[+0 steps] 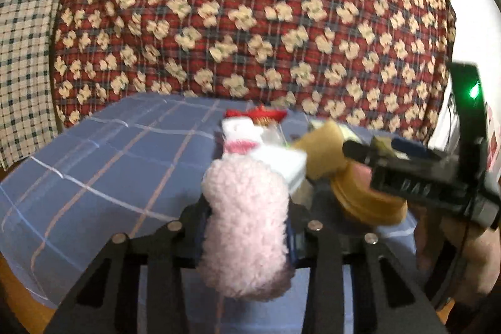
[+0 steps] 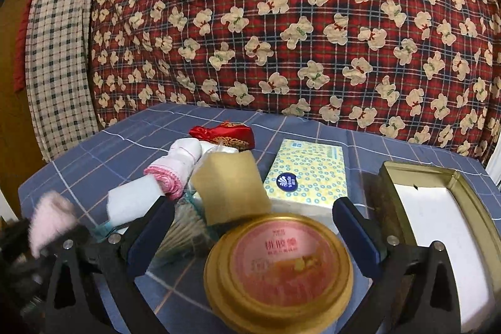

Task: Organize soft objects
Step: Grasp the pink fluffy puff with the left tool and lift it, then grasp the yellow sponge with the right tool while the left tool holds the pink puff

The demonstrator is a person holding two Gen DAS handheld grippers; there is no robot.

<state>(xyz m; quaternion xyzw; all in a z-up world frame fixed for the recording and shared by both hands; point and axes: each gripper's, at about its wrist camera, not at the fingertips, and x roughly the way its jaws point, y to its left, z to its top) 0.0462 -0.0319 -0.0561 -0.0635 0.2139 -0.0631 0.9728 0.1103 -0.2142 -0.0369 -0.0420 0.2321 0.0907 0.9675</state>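
Observation:
My left gripper (image 1: 247,224) is shut on a fluffy pink soft piece (image 1: 247,227), held above the blue checked tablecloth (image 1: 109,165); it also shows blurred in the right wrist view (image 2: 51,218). My right gripper (image 2: 253,227) is open, its blue-padded fingers (image 2: 357,237) on either side of a round gold tin with a pink lid (image 2: 278,268), not touching it. It appears in the left wrist view (image 1: 360,151) at the right. A white and pink sock (image 2: 175,168), a white folded cloth (image 2: 131,202), a red embroidered pouch (image 2: 225,135) and a gold square (image 2: 231,190) lie ahead.
A yellow patterned tissue pack (image 2: 308,174) lies beside an open rectangular metal tin (image 2: 438,227) at the right. A red plaid bear-print quilt (image 2: 281,21) hangs behind the table. A checked cloth (image 2: 59,68) hangs at the left.

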